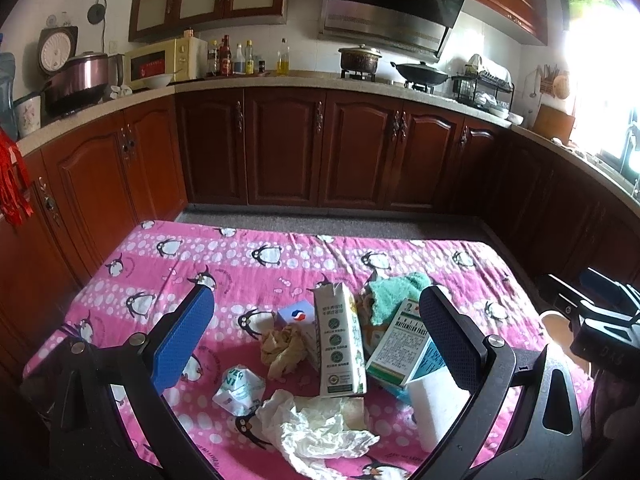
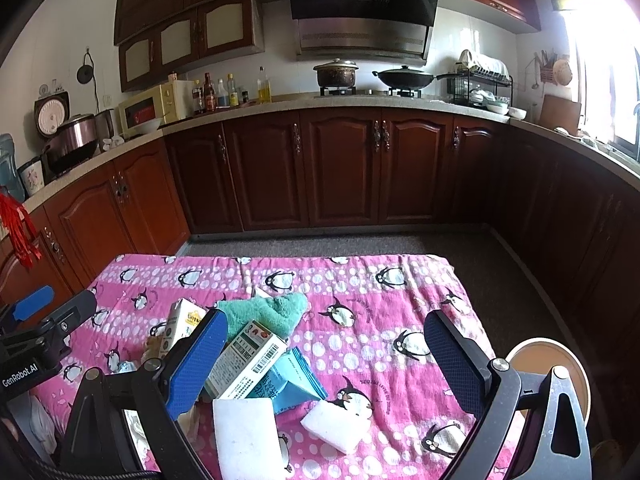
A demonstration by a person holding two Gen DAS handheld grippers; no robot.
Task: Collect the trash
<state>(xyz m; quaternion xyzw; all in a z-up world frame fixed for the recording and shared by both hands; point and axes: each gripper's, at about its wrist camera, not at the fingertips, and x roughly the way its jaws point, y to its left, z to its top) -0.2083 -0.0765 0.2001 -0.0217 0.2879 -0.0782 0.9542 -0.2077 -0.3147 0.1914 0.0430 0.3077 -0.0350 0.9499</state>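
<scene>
Trash lies on a table with a pink penguin cloth (image 1: 256, 268). A tall milk carton (image 1: 340, 344) stands upright, with a brown crumpled paper (image 1: 282, 348) to its left. White crumpled tissue (image 1: 316, 432) and a small white wrapper (image 1: 240, 390) lie nearer. A green-white box (image 2: 246, 360) leans on a blue packet (image 2: 290, 384). Behind them lies a teal cloth (image 2: 266, 314). Two white foam blocks (image 2: 246, 436) (image 2: 340, 426) lie in front. My left gripper (image 1: 316, 340) is open above the carton. My right gripper (image 2: 324, 360) is open, holding nothing.
A small blue-white box (image 1: 296, 314) sits behind the brown paper. A round wooden stool (image 2: 560, 364) stands at the table's right edge. Dark wooden cabinets (image 2: 340, 168) run around the room beyond a strip of grey floor (image 2: 340, 244).
</scene>
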